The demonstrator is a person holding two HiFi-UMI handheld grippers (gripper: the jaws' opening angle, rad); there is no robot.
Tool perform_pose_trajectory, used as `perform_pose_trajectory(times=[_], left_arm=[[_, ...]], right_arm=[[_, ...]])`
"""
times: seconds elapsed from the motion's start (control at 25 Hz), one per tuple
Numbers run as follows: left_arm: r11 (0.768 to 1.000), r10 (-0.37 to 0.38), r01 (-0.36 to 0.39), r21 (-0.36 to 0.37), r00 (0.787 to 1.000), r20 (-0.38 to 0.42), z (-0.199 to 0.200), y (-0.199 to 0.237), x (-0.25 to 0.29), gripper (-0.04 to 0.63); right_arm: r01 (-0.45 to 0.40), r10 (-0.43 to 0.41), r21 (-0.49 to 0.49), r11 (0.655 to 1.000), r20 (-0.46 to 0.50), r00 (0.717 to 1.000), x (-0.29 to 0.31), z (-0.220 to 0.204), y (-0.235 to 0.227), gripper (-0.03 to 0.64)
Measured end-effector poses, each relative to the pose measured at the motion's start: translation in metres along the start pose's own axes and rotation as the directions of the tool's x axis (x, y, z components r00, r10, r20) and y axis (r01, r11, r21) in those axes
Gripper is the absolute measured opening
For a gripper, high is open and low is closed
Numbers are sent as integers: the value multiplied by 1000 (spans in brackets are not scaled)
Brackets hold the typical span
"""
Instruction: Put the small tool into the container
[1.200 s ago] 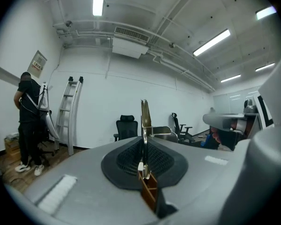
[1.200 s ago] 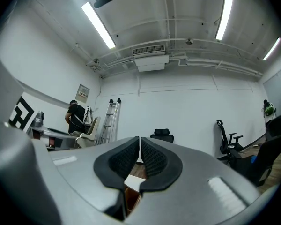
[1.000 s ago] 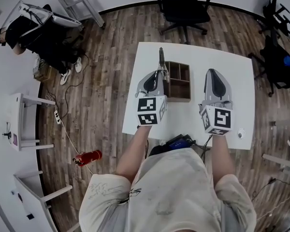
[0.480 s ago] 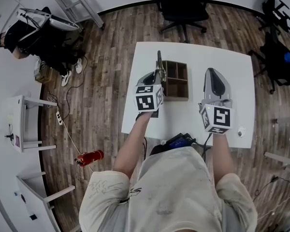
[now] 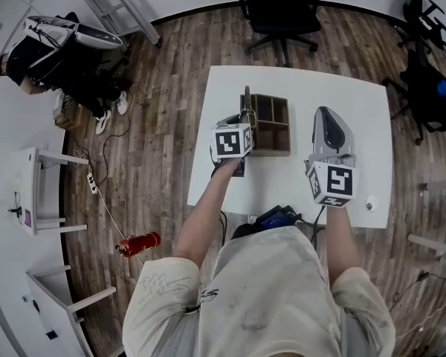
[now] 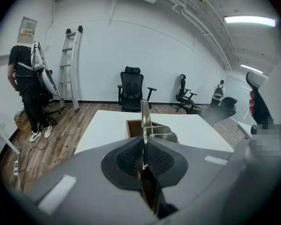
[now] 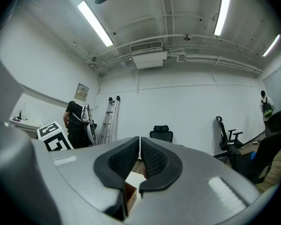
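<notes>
Firmly shut, the left gripper [image 5: 244,119] has its pads clamped on the small tool [image 5: 246,97], a thin metal piece that stands out past its fingertips. In the left gripper view the tool [image 6: 143,116] rises straight from between the closed pads [image 6: 131,156], and some of its metal spreads just to the right of the tips. The container [image 6: 132,125], a brown wooden box with compartments, lies directly ahead of this gripper and below the tool. From the head view the tool is at the container's [image 5: 289,129] left edge, but whether its end is inside a compartment or only over the rim cannot be told. The container rests on the white table [image 5: 357,103].

The right gripper [image 5: 327,117] is off to the container's right, apart from it, and nothing sits ahead of its tips on the table. Its own view shows the jaws [image 7: 139,144] brought together with only a hairline slit and nothing between them. A corner of the wooden box [image 7: 129,193] shows below its pads.
</notes>
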State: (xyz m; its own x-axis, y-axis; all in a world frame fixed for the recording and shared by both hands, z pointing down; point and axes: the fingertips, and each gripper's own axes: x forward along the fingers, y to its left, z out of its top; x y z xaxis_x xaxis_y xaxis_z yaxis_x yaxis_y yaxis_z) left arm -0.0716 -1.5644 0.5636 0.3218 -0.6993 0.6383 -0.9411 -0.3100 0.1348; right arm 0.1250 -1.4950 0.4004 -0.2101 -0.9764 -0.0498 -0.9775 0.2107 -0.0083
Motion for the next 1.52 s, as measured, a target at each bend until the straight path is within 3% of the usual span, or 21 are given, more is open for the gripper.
perform_pose_trajectory(times=[0.32,0.92,1.32,1.52], left_arm=[[1000,6,-9,-27,996,-86,-24,4,17,25],[997,-13,-6,-81,974,-225,-31,6,17,31],[998,2,-14,-63,980,-197,-27,1,14,54],[998,-9,-1,-69,988,-156,-18,1,10,117]], right_arm=[[6,-6,-1,1000,-3,1000,-3,-4,-3,15],[-3,3,-3,1000,-5,1000,-4,-4,4,15],[-7,7,-13,1000,-8,1000,-7,1,4,15],[-10,10,-16,1000,-10,1000,-6,6,6,15]])
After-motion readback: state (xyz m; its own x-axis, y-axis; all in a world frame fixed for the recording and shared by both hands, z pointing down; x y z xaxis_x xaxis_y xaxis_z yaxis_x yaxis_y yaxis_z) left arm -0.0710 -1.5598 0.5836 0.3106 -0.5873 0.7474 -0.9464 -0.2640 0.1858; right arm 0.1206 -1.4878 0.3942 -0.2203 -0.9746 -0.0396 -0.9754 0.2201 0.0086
